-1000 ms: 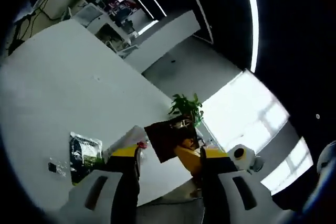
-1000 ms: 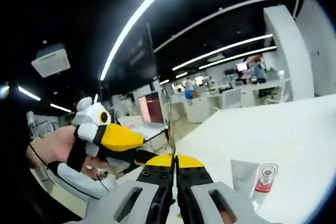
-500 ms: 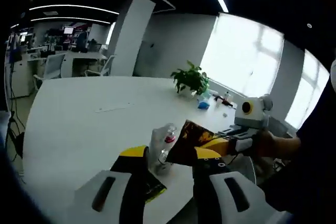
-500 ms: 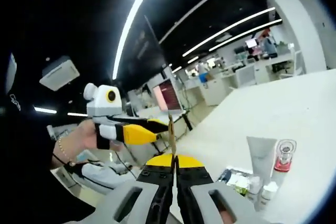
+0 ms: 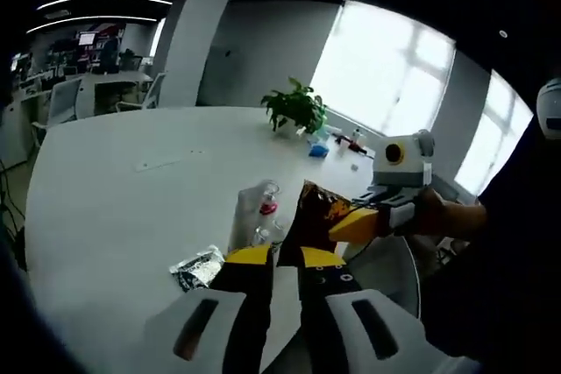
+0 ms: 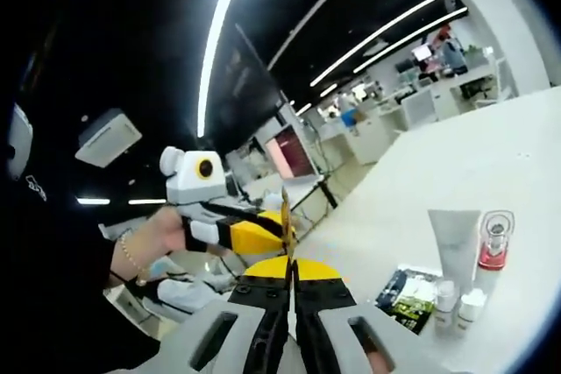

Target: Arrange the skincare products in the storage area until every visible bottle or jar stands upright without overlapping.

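A thin dark packet (image 5: 317,209) is pinched edge-on between the nearly closed jaws of the right claw (image 6: 290,262). In the left gripper view the same packet is seen between the left claw (image 5: 282,256) and the right one, and whether the left jaws are already closed on it cannot be told; they stand close together.

The packet could slip or crease if it is pulled by both claws at once, since it is gripped only by an edge. It is held in the air beside the tabletop (image 6: 491,155), near the edge; a drop from here might carry it off the tabletop or onto the standing items. The tall tube (image 6: 453,236) and the clear bottle with a red base (image 6: 493,241) stand touching or nearly so, and a careless sweep could tip both.

Counted in the right gripper view: one white tube, one clear bottle, two small white bottles (image 6: 472,306) in front of them, one flat dark pack (image 6: 408,291) lying on the tabletop, and one held packet. A potted plant (image 5: 296,109) is seen far across the tabletop.
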`<state>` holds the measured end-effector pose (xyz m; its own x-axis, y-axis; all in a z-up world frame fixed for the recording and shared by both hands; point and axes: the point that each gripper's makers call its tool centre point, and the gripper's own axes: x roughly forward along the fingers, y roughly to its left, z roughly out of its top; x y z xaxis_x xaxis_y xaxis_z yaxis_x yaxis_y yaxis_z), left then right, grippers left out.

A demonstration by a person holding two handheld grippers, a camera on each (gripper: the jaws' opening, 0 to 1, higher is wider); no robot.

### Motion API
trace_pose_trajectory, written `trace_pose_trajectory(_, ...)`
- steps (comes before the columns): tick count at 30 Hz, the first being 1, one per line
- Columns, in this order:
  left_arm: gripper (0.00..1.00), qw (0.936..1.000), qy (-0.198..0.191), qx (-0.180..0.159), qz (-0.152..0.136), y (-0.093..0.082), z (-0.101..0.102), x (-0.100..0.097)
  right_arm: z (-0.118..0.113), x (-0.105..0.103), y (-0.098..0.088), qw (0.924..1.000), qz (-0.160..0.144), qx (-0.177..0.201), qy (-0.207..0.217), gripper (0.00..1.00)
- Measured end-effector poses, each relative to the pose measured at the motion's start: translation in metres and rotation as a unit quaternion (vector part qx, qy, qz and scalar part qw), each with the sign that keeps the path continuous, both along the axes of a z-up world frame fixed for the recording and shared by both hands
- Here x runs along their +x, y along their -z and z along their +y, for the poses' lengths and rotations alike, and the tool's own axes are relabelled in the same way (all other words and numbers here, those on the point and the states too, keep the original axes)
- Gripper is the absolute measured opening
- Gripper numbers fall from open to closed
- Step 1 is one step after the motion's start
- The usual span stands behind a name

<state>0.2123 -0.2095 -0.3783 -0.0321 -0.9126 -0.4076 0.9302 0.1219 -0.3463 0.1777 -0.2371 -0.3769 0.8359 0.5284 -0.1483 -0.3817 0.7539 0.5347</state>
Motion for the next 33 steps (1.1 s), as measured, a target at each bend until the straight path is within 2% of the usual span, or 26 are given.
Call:
trace_pose_trajectory(8,0.01,0.9997,-0.015,-0.006,0.017,0.003,-0.001,0.006,-0.003,0.001,0.005,1.0000,0.007,-0.003,0.006,0.00)
trace_pose_trajectory(10,0.00,0.9995,-0.020,-0.006,0.024,0.005,-0.002,0.004,-0.005,0.002,0.007,0.9998,0.004,-0.015,0.010,0.00)
trace_pose_trajectory(15,0.00,0.9977,-0.040,-0.014,0.053,0.012,0.000,0.011,-0.009,0.006,0.013,0.9984,-0.007,-0.049,0.027,0.00)
trace_pose_trajectory(17,0.00,0.9958,-0.049,-0.022,0.075,0.013,-0.001,0.008,-0.009,0.007,0.014,0.9980,-0.009,-0.053,0.032,0.00)
trace_pose_trajectory(19,0.00,0.9932,-0.057,-0.032,0.096,0.012,-0.003,0.005,-0.011,0.008,0.016,0.9976,-0.009,-0.059,0.036,0.06)
trace_pose_trajectory(21,0.00,0.9902,-0.065,-0.042,0.116,0.013,0.000,0.010,-0.012,0.006,0.018,0.9974,-0.007,-0.064,0.033,0.08)
trace_pose_trajectory(26,0.00,0.9886,-0.081,-0.037,0.121,0.020,0.006,0.018,-0.015,0.000,0.023,0.9961,-0.010,-0.081,0.033,0.15)
trace_pose_trajectory(31,0.00,0.9811,-0.105,-0.049,0.155,0.028,0.012,0.029,-0.016,-0.010,0.022,0.9941,-0.031,-0.101,0.023,0.31)
trace_pose_trajectory(33,0.00,0.9797,-0.110,-0.047,0.161,0.031,0.012,0.026,-0.017,-0.012,0.023,0.9939,-0.031,-0.104,0.021,0.36)
